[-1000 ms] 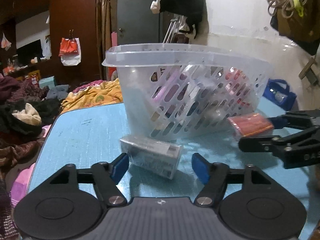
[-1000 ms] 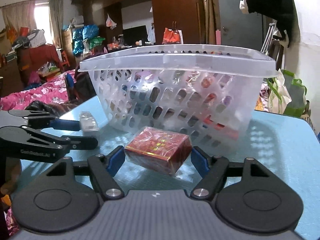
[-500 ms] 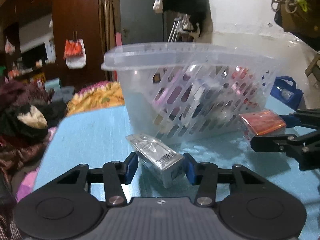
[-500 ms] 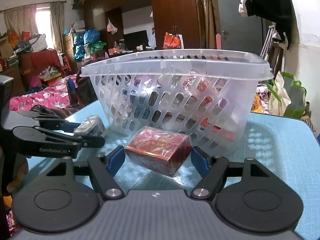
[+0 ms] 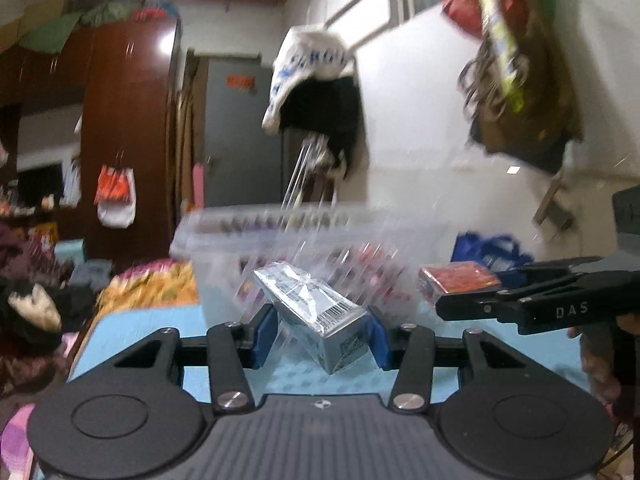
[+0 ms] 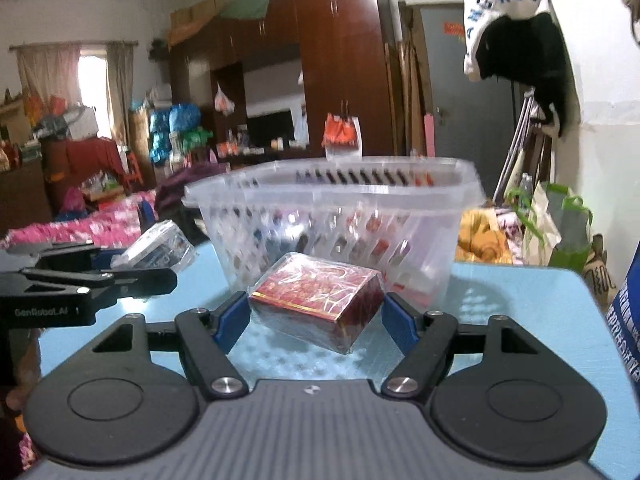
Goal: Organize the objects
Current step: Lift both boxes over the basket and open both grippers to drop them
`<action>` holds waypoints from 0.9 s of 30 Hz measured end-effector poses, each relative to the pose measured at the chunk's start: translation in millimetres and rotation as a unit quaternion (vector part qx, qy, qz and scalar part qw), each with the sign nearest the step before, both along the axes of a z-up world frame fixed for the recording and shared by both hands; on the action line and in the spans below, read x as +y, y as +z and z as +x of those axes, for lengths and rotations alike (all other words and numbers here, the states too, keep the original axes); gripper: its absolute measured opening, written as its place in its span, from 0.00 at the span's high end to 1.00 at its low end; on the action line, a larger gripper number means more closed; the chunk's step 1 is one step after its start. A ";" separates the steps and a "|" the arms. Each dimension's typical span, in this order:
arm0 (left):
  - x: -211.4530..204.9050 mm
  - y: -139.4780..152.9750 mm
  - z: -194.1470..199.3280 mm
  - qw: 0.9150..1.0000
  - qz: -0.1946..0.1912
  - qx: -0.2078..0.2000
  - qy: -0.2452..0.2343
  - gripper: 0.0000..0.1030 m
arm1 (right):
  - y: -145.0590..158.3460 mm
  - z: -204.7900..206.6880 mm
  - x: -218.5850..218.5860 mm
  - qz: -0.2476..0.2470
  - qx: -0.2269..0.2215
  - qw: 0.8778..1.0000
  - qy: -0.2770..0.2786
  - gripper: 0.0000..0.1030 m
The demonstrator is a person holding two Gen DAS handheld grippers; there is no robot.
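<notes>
My left gripper (image 5: 322,336) is shut on a silver-grey wrapped box (image 5: 316,312) and holds it tilted above the blue table, in front of the clear perforated basket (image 5: 224,232). My right gripper (image 6: 316,322) is shut on a red and gold wrapped box (image 6: 316,296), lifted off the table before the same basket (image 6: 332,184). The basket holds several small packs. Each gripper shows in the other's view: the right one (image 5: 452,300) with its red box (image 5: 456,280), the left one (image 6: 152,272) with its silver box (image 6: 158,244).
The blue table (image 6: 520,312) ends at the right, with bags (image 6: 556,224) beyond it. Clothes and bedding (image 5: 36,304) lie past the left edge. A cap and dark garment (image 5: 316,92) hang on the wall behind the basket.
My left gripper closed on the silver box and lifted it, tilting upward. My right gripper closed on the red box and raised it off the table.
</notes>
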State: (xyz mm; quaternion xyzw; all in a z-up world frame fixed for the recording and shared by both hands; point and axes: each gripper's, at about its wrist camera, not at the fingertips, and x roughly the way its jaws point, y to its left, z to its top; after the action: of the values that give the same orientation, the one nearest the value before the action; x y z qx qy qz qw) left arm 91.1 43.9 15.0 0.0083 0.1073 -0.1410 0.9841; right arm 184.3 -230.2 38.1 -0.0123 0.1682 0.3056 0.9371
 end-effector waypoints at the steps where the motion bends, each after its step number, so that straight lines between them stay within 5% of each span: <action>1: -1.6 7.3 -3.5 1.000 -0.002 -0.013 -0.001 0.50 | 6.3 -5.5 -3.0 0.007 -0.011 1.000 0.002 0.27; 7: -13.2 79.1 29.7 0.999 -0.004 -0.045 -0.007 0.50 | 72.0 1.0 4.8 0.013 -0.095 0.995 -0.017 0.27; 11: -19.0 109.2 84.8 1.000 -0.004 -0.016 0.010 0.50 | 102.3 44.1 26.1 -0.013 -0.110 0.993 -0.049 0.27; 16: -13.8 97.5 141.7 0.998 -0.009 0.050 0.031 0.48 | 93.2 105.8 55.3 -0.062 -0.056 0.994 -0.068 0.26; 17: -13.9 90.5 151.6 0.997 0.001 0.062 0.037 0.37 | 89.3 112.9 60.2 -0.075 -0.047 0.994 -0.068 0.25; 19: -10.1 79.2 160.5 0.996 0.007 0.065 0.063 0.25 | 80.4 123.3 66.2 -0.093 -0.046 0.991 -0.080 0.04; 24: 7.6 64.0 159.2 0.995 -0.033 0.078 0.059 0.22 | 67.5 114.2 53.5 -0.068 -0.043 0.994 -0.071 0.00; 27: 18.3 63.4 141.7 0.995 -0.058 0.062 0.043 0.08 | 70.6 96.2 38.6 -0.048 -0.049 0.996 -0.063 0.00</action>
State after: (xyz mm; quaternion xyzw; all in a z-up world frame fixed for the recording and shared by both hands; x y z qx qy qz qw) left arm 232.8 62.2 78.4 -0.0625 0.1600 -0.1047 0.9796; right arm 280.5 -191.6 108.8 -0.0617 0.1374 0.2363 0.9599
